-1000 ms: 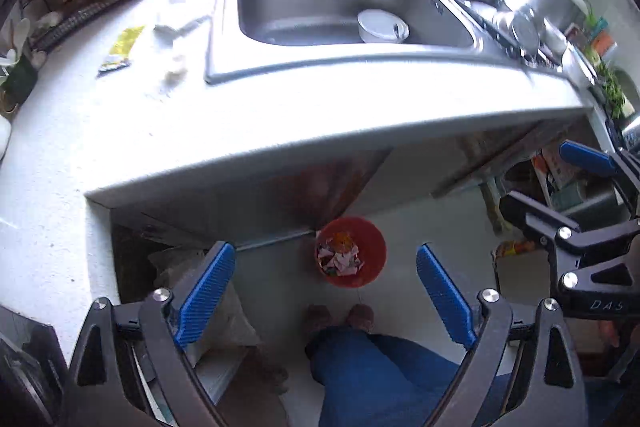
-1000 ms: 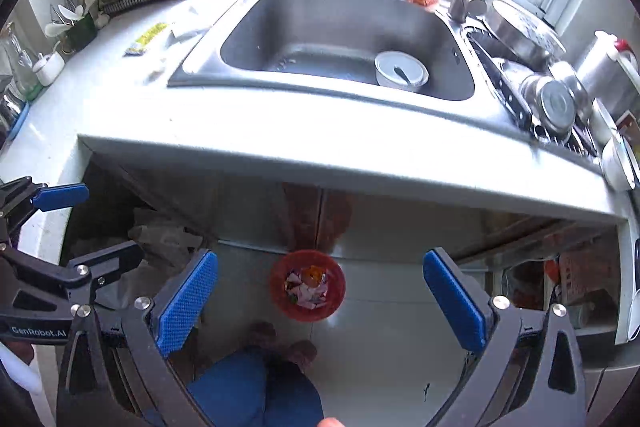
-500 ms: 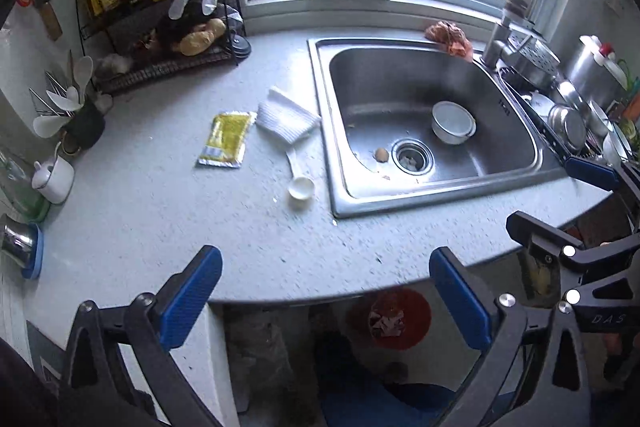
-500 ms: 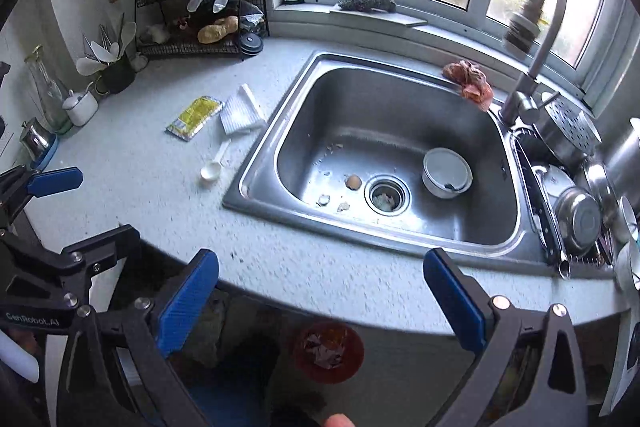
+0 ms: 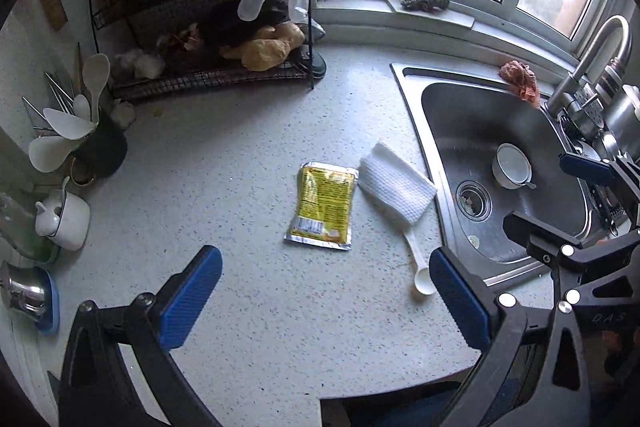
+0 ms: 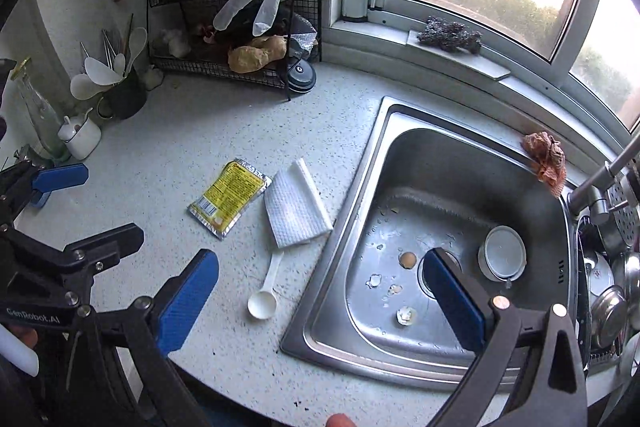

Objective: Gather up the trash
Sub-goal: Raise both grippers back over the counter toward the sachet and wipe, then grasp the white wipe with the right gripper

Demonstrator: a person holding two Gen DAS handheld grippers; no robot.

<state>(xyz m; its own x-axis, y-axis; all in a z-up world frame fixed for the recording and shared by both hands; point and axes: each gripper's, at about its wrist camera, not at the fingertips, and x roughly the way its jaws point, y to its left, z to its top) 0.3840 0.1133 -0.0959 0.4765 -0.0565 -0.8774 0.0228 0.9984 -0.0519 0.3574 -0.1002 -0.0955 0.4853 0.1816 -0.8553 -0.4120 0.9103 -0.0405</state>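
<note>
A yellow foil sachet (image 5: 323,211) lies flat on the speckled counter, also in the right wrist view (image 6: 229,198). A folded white paper towel (image 5: 397,187) (image 6: 295,210) lies beside it, over the handle of a white plastic spoon (image 5: 420,273) (image 6: 265,294). Eggshell bits and scraps (image 6: 406,315) lie in the steel sink (image 6: 340,251). My left gripper (image 5: 326,301) is open and empty above the counter, near the sachet. My right gripper (image 6: 320,301) is open and empty above the sink's left rim.
A wire rack (image 6: 236,67) with bottles, ginger and a hanging glove stands at the back. A utensil cup (image 5: 100,147), a white jar (image 5: 66,219), a bowl in the sink (image 6: 502,253), a red rag (image 6: 546,159) and the tap (image 5: 588,59) are around.
Both grippers rose from below the counter, where a red bin on the floor was in view, to above the countertop and moved closer to the sachet and towel. Both stayed open.
</note>
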